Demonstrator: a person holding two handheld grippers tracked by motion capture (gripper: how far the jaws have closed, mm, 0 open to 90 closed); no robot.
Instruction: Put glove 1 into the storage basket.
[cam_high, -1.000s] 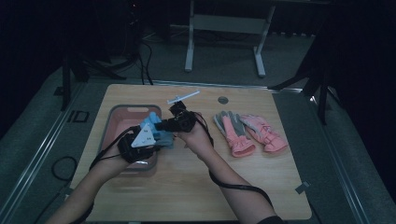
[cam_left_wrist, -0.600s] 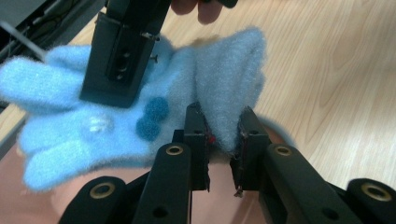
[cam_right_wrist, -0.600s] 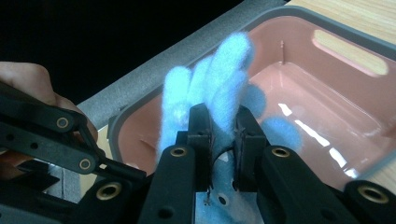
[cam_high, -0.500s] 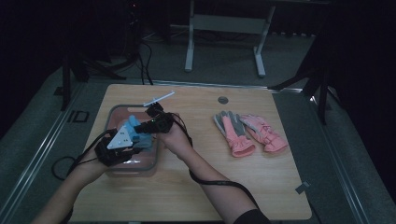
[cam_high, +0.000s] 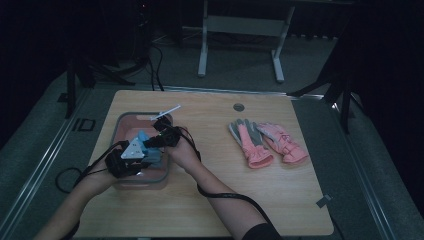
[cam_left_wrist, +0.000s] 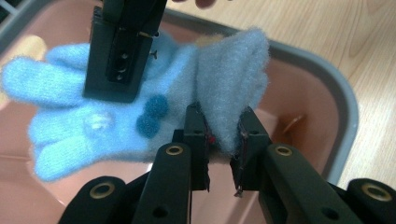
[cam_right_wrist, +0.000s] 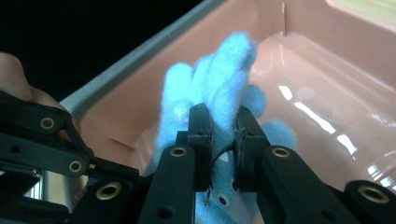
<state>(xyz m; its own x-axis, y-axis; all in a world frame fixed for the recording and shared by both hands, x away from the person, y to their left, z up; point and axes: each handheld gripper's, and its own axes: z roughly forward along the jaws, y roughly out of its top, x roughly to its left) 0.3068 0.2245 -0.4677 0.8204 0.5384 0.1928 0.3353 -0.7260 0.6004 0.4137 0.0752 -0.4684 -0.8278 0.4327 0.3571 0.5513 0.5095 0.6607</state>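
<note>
Two grippers pinch one fuzzy blue glove (cam_left_wrist: 121, 112) inside the pink bin (cam_high: 122, 122) at the table's (cam_high: 210, 200) left side. The left gripper (cam_left_wrist: 223, 140) clamps a raised fold at the cuff end (dark blue pom-poms sit nearby); the right gripper (cam_right_wrist: 223, 135) nips the finger end. Well apart lie two pink gloves (cam_high: 267, 142).

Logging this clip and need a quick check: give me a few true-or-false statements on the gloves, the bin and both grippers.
1. Both grippers pinch the blue glove. True.
2. The pink gloves lie inside the bin. False: they lie on the table, right of the pink bin.
3. The left gripper is open and holds nothing. False: it is shut on glove fabric.
4. The right gripper grips the glove over the bin. True.
</note>
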